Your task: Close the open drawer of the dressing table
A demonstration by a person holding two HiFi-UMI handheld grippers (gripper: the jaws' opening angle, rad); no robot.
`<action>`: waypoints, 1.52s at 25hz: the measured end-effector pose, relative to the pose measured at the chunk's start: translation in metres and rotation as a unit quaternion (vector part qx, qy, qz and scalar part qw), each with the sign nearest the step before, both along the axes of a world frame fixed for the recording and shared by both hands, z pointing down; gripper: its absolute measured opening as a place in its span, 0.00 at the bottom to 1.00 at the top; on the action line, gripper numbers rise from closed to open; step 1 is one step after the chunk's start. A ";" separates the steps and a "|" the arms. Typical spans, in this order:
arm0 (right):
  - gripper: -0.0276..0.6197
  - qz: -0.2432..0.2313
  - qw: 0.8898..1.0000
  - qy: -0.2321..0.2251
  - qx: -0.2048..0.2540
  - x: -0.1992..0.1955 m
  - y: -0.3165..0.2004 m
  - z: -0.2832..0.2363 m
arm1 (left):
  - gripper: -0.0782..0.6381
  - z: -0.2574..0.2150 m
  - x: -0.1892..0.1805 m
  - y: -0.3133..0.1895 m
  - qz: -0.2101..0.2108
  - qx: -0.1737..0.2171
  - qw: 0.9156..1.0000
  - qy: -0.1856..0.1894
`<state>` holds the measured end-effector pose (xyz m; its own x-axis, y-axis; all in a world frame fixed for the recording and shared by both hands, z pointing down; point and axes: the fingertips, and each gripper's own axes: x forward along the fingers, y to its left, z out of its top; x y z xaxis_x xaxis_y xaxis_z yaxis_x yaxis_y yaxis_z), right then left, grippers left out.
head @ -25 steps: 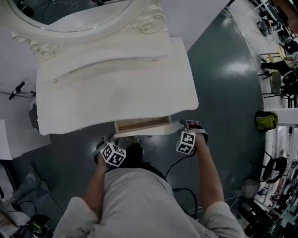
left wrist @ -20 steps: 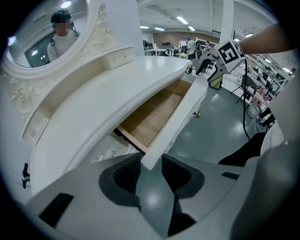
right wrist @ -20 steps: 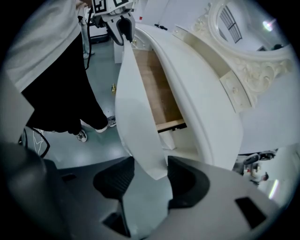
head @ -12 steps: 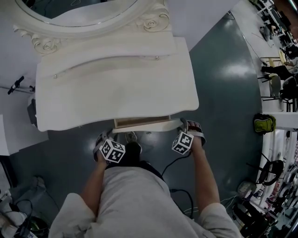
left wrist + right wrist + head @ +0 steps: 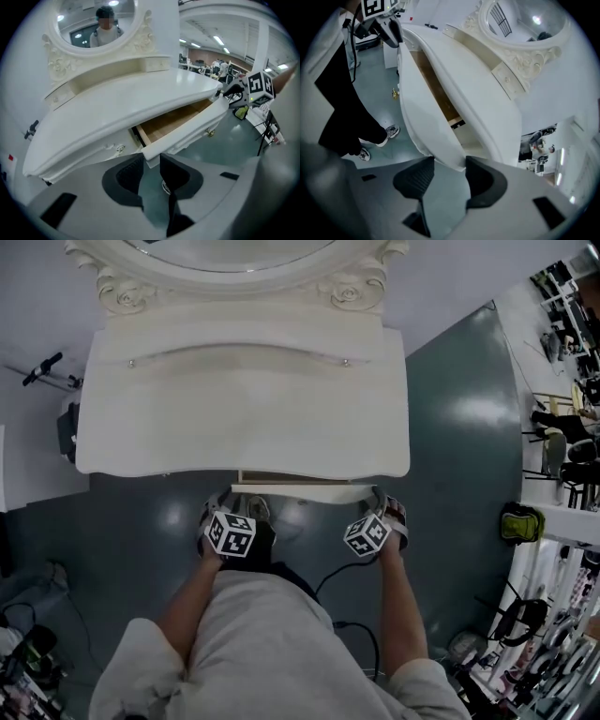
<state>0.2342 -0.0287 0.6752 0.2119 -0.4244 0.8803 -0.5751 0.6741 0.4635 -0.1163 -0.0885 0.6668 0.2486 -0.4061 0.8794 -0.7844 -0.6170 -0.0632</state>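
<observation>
White bench point(image 5: 244, 418) with an oval mirror point(image 5: 234, 251), seen from above. Its centre drawer point(image 5: 300, 491) stands partly pulled out below the front edge, with bare wood showing inside. The left tongs point(image 5: 150, 161) sit astride the left end of the drawer front; their jaws have just been closing, and the pads meet the panel's two faces. The right tongs point(image 5: 450, 165) clasp the right end of the same panel in the same way. The person stands just behind the drawer, one hand at each end.
</observation>
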 end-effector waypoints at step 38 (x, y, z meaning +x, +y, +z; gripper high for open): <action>0.09 0.371 0.880 -0.244 0.171 -0.010 -0.048 -0.003 | 0.17 0.013 0.007 -0.049 -0.170 0.021 0.978 0.120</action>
